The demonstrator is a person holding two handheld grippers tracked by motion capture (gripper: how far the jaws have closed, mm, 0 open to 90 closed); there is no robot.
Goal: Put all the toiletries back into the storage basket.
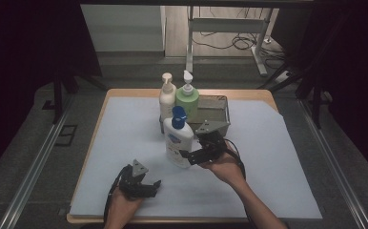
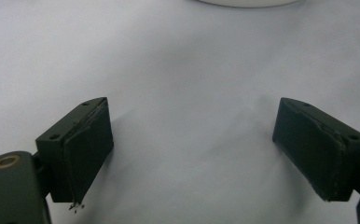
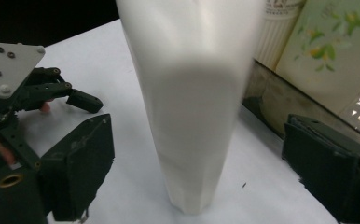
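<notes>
White plastic lotion bottle with blue cap [image 1: 177, 140] stood upright between right hand-held gripper [image 1: 195, 155] jaws, spread, not yet pinching. Grasp step; next needs squeezing shut. Left hand-held gripper [image 1: 149, 187] spread, empty, resting on tabletop [image 1: 277, 191].

High view is pretty dim overall, with both side edges and the upper corners dropping to near black. The brightest bit is the pale floor strip at top centre, and the white sheet on the table [image 1: 125, 143] reads greyish-blue. Shadows there are soft and short. It looks a bit grainy and low-res too.

Left gripper view is much brighter and evenly lit, with faint soft shadows on the sheet beside each jaw; the jaws themselves are fairly sharp.

Right gripper view has the white bottle [image 3: 194, 93] so close it's blown out and smeared at the top of the frame, and there's glare at the far right edge.
</notes>
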